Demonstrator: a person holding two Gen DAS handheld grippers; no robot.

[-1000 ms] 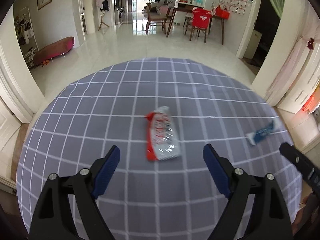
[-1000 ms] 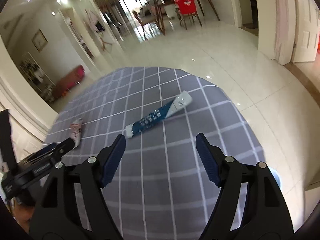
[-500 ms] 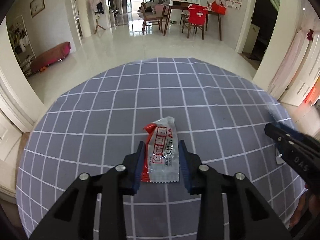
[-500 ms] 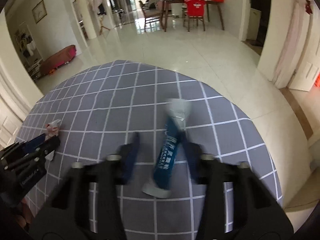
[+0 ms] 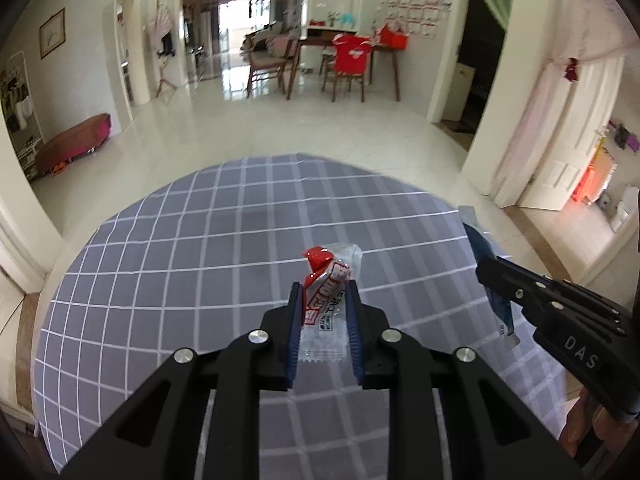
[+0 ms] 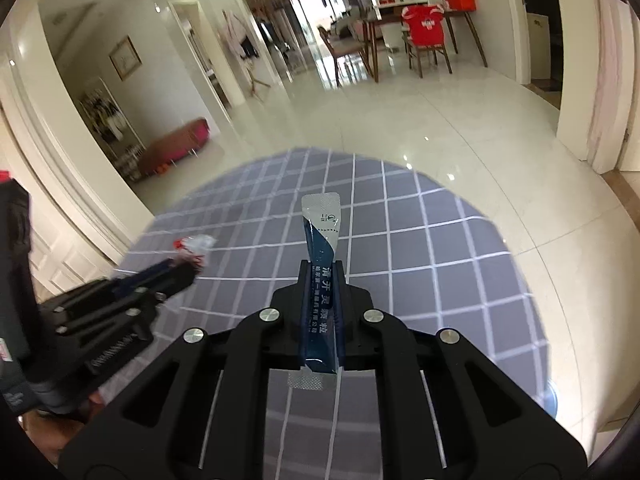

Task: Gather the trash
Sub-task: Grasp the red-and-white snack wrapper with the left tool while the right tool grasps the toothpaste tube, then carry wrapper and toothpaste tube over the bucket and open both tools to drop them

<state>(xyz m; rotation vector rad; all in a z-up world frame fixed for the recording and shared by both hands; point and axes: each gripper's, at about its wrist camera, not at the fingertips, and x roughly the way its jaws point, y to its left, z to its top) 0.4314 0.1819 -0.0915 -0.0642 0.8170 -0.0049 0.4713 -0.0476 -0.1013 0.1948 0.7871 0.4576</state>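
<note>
My left gripper (image 5: 323, 289) is shut on a red and clear snack wrapper (image 5: 326, 300) and holds it above the grey checked tablecloth (image 5: 180, 264). My right gripper (image 6: 322, 270) is shut on a long blue and white sachet (image 6: 322, 264), also lifted over the cloth (image 6: 440, 256). The sachet's upper end sticks out past the fingertips. In the left wrist view the right gripper (image 5: 486, 270) shows at the right with the sachet (image 5: 500, 308). In the right wrist view the left gripper (image 6: 188, 270) shows at the left with the wrapper (image 6: 192, 246).
The round table stands on a glossy white tiled floor (image 5: 280, 128). A dining table with chairs (image 5: 348, 60) stands far behind. A pink bench (image 5: 72, 148) is at the far left. White door frames and walls (image 5: 500, 120) are at the right.
Both grippers have closed fully on their items and lifted them off the cloth. A second ago both were open above the wrapper and the sachet.
</note>
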